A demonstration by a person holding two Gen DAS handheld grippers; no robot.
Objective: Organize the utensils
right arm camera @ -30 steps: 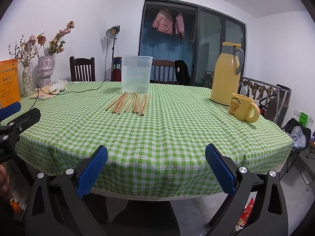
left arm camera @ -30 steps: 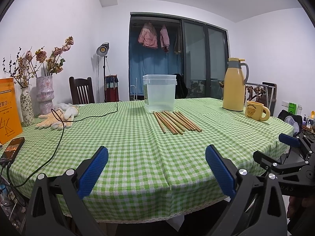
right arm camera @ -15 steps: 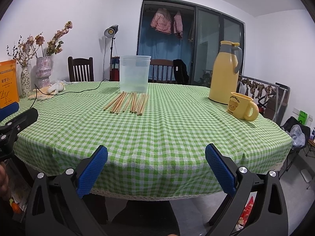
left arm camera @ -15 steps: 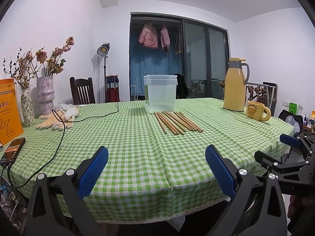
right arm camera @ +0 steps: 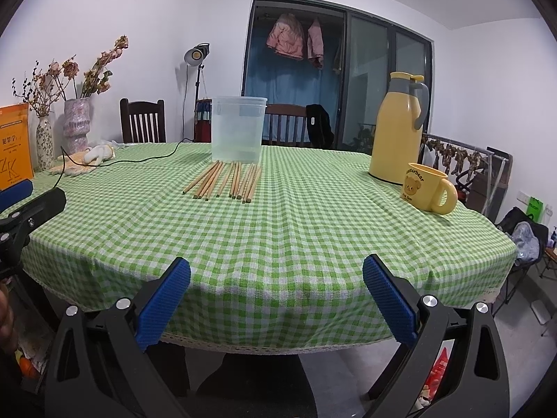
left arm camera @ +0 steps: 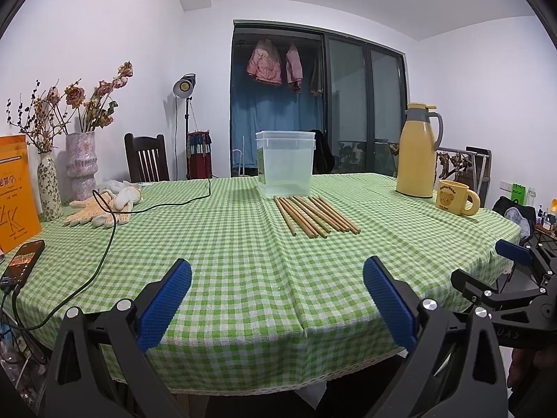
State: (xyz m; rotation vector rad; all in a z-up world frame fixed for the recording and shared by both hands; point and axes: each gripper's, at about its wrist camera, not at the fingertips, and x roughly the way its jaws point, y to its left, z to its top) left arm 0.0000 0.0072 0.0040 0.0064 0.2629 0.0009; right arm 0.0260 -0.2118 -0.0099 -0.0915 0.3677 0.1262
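Observation:
Several wooden chopsticks point(left arm camera: 315, 215) point(right arm camera: 224, 184) lie side by side on the green checked tablecloth point(left arm camera: 222, 244) point(right arm camera: 296, 226), just in front of a clear plastic container point(left arm camera: 285, 163) point(right arm camera: 237, 129) that stands upright. My left gripper point(left arm camera: 277, 299) hovers open at the near table edge, well short of the chopsticks, with nothing between its blue pads. My right gripper point(right arm camera: 276, 297) is open too, also at the near edge and holding nothing. Each gripper shows at the side of the other's view.
A yellow thermos jug point(left arm camera: 417, 151) point(right arm camera: 398, 129) and a yellow mug point(left arm camera: 456, 198) point(right arm camera: 430, 188) stand at the right. Work gloves point(left arm camera: 101, 209), a black cable point(left arm camera: 104, 254), a phone point(left arm camera: 22, 261), vases point(left arm camera: 81, 165) and an orange book point(left arm camera: 15, 191) fill the left. Chairs stand behind the table.
Both grippers have shifted very slightly; the table sits a touch lower and nearer in both views. Nothing on the table has moved, and both grippers stay open.

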